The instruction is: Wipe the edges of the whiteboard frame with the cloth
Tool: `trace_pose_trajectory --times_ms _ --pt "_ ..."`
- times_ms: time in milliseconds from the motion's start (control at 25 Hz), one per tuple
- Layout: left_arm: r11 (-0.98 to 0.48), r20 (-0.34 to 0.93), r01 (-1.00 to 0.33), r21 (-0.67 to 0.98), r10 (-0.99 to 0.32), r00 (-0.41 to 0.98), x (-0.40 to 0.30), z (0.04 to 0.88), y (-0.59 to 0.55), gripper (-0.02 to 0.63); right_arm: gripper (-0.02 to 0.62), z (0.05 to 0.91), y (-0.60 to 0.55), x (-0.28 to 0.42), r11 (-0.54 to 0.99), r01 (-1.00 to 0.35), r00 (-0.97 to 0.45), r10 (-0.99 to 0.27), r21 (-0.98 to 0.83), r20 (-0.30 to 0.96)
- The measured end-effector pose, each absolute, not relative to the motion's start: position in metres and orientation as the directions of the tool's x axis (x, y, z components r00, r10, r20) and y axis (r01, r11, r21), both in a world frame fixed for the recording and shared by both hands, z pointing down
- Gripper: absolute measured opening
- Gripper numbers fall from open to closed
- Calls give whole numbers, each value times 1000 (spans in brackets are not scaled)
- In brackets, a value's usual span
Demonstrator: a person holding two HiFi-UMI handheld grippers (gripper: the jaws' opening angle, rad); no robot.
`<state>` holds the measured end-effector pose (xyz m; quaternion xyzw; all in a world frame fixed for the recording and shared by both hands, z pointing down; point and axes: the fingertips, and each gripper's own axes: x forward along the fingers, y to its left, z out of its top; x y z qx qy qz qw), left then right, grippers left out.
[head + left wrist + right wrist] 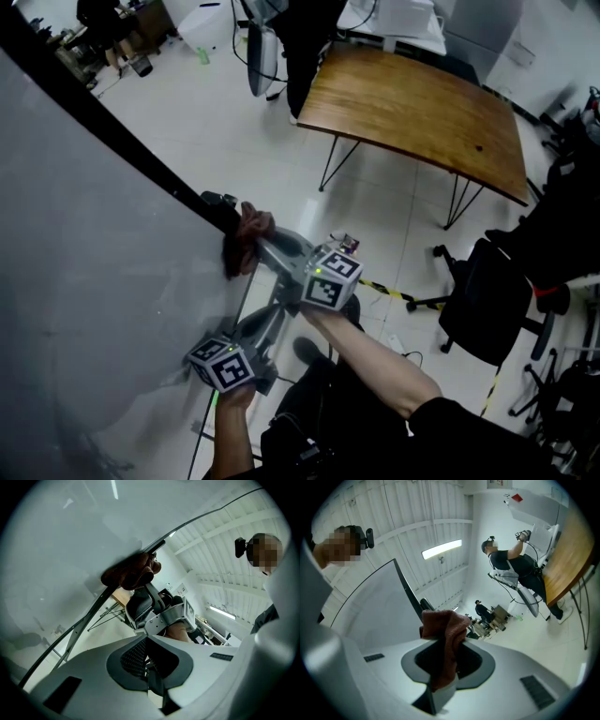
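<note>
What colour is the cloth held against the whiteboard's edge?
The cloth is reddish brown, clearest in the right gripper view.

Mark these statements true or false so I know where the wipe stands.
1. The right tool grips the cloth. True.
2. The cloth lies on the wooden table. False: it is pressed against the whiteboard frame.
3. The left tool also holds the cloth. False: its jaws are together with nothing between them.
4. The cloth touches the frame's dark edge. True.
</note>
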<state>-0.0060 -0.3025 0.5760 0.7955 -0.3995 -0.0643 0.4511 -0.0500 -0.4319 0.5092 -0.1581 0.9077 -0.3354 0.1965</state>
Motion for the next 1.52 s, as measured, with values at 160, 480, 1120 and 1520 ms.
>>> trace_pose_trajectory --times_ms 160,480,1120,1520 --pt "-253 273 -573 779 -686 675 -3 590 -303 -14 75 527 -434 -49 706 -149 -878 -417 -692 -237" --pt "-210 299 -570 794 -681 668 2 615 -303 -14 75 558 -435 -48 681 -135 -889 -405 -720 -216" --pt "-147 292 -521 841 -687 666 5 645 -298 -12 75 633 -436 -48 561 -153 -881 -451 -813 -145" --pt "-117 329 -529 841 -666 669 7 664 -289 -14 75 680 -434 -49 447 -138 -859 -498 -884 -117"
